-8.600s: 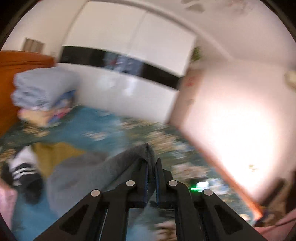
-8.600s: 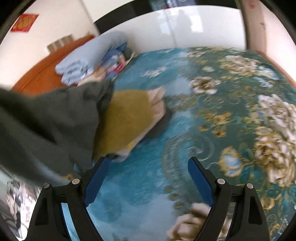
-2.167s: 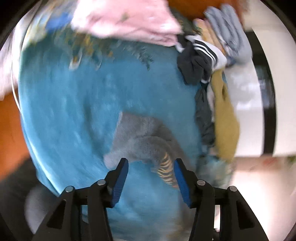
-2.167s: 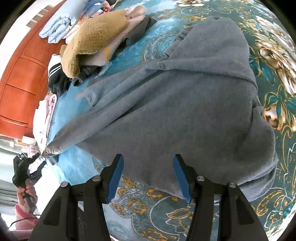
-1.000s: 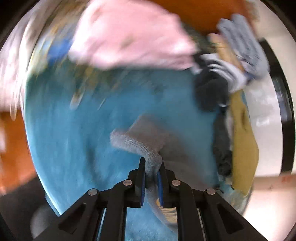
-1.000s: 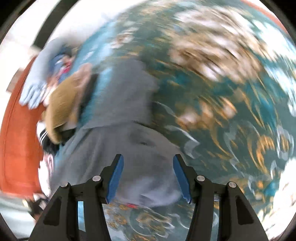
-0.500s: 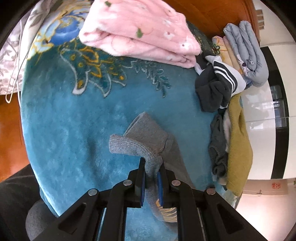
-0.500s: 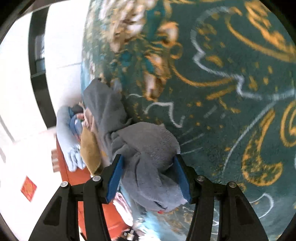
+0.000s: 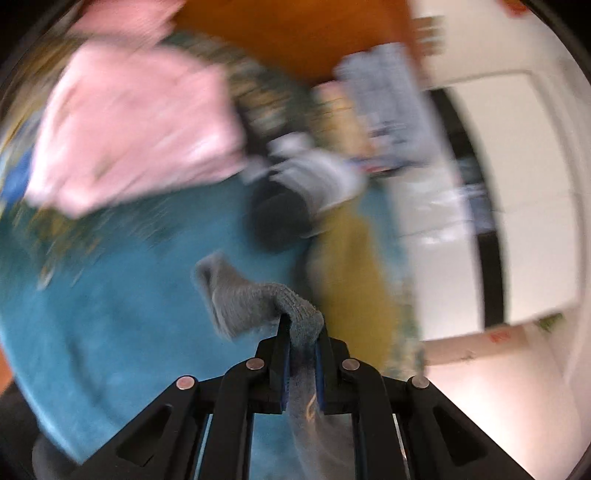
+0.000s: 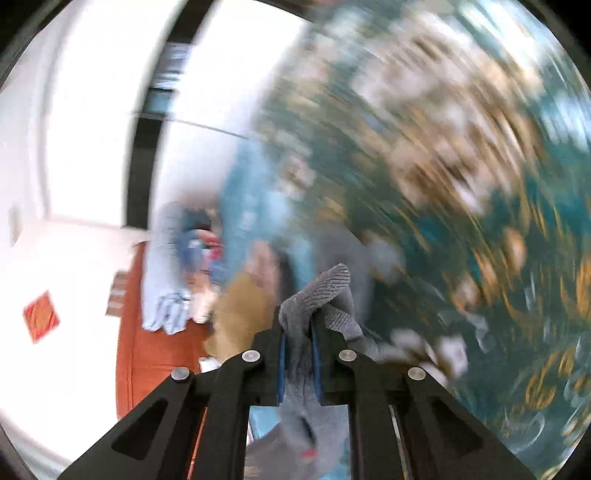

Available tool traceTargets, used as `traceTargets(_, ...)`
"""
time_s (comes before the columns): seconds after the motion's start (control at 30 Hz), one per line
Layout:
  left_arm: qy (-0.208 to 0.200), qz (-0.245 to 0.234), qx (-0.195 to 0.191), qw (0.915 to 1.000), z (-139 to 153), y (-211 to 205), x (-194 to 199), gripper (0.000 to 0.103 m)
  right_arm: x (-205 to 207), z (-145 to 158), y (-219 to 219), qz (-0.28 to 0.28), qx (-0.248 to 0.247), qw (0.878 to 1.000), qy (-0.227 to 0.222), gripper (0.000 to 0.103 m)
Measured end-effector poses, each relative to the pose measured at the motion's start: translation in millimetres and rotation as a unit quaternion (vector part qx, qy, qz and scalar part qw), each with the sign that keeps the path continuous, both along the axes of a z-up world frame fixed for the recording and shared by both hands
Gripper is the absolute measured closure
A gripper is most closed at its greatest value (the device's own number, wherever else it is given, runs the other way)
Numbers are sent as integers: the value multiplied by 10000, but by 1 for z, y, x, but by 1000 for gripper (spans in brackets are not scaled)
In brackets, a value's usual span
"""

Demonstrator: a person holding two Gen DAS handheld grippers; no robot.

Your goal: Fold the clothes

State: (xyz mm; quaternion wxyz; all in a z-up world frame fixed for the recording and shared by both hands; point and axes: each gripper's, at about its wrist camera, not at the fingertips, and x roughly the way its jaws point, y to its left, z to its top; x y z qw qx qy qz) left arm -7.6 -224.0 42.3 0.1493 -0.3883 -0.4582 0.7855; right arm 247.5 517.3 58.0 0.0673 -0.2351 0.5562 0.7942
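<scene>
Two grippers, and I have grey knit in both. My left gripper (image 9: 301,332) is clenched on a ribbed end of the grey sweater (image 9: 255,299), which bunches over the fingertips and hangs off to the left above the blue bedspread (image 9: 110,332). My right gripper (image 10: 297,332) is closing its jaws, and the frame shows its pads already pressing another ribbed edge of the same garment, with cloth poking up past the tips and more hanging below the fingers. Everything beyond is smeared by motion. Past the left gripper, to the right, lies a mustard garment (image 9: 351,273), with a dark and white striped piece (image 9: 295,192) further off. A folded pink blanket (image 9: 136,129) sits far left, before an orange headboard (image 9: 295,33). From the right wrist, the bedspread's floral pattern fills the far right.
</scene>
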Motion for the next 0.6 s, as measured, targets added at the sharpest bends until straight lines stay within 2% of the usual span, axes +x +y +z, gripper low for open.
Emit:
traceTargets(0.07, 454, -38, -80, 9989, 19, -6, 11, 92, 22, 41, -3, 30, 729, 9964, 438, 91)
traceTargets(0.1, 529, -56, -220, 9983, 19, -8, 16, 92, 33, 61, -5, 43, 1102, 9917, 654, 91)
traceTargets(0.13, 493, -96, -376, 9980, 12, -10, 21, 92, 43, 58, -6, 35, 1276, 9906, 495, 91)
traceTargets(0.2, -69, -353, -618, 9974, -27, -7, 27, 92, 64, 34, -6, 5, 1463, 9892, -118, 91)
traceTargets(0.23, -482, -416, -728, 9953, -53, -3, 32, 92, 75, 22, -6, -11, 1554, 9869, -425, 91)
traceTargets(0.3, -1202, -465, -980, 9868, -101, 2, 43, 92, 95, -27, -6, -134, 1171, 9858, -1197, 91)
traceTargets(0.37, -1706, -367, -1062, 9789, -135, -2, 59, 92, 116, -83, -9, -295, 674, 9766, -2022, 91)
traceTargets(0.43, -2101, -259, -1023, 9720, -161, -8, 72, 92, 134, -123, -13, -409, 263, 9650, -2576, 91)
traceTargets(0.5, -2144, -155, -965, 9718, -166, -13, 79, 92, 145, -133, -12, -430, 214, 9590, -2794, 91)
traceTargets(0.6, -1874, -135, -1043, 9766, -149, -13, 73, 92, 142, -133, -8, -325, 234, 9545, -2956, 91)
